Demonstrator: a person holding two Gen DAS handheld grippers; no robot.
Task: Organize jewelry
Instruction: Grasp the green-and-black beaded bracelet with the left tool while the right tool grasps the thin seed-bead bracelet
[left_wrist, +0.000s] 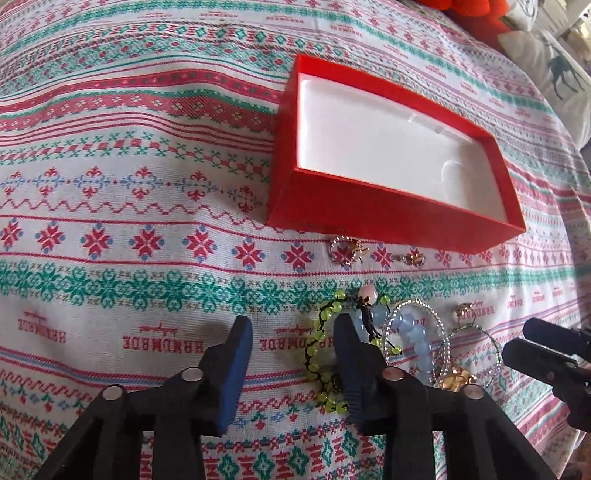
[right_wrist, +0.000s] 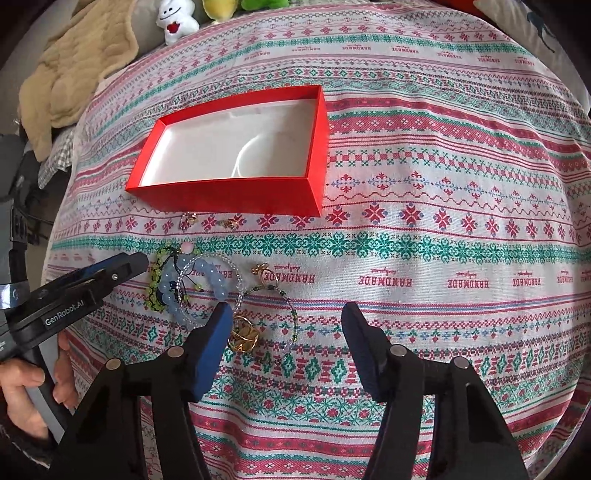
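An open red box (left_wrist: 369, 206) (right_wrist: 229, 197) with a white lining sits on the patterned cloth. Just in front of it lie two small gold earrings (left_wrist: 345, 251) (right_wrist: 188, 218). Nearer me is a heap: a green bead bracelet (left_wrist: 319, 350) (right_wrist: 155, 284), a blue bead bracelet (left_wrist: 419, 343) (right_wrist: 207, 273), thin silver hoops (left_wrist: 476, 350) and a gold piece (right_wrist: 243, 336). My left gripper (left_wrist: 292, 321) (right_wrist: 142, 263) stands open, with the green bracelet's left arc between its fingers. My right gripper (right_wrist: 286, 306) (left_wrist: 517, 338) is open over the gold piece and a beaded hoop (right_wrist: 286, 314).
The cloth (right_wrist: 443, 258) covers a rounded surface that falls away at the edges. Plush toys (right_wrist: 177, 18) and a beige blanket (right_wrist: 81, 66) lie beyond its far left edge. A deer-print pillow (left_wrist: 565, 70) lies at the far right. A hand (right_wrist: 29, 387) holds the left gripper's handle.
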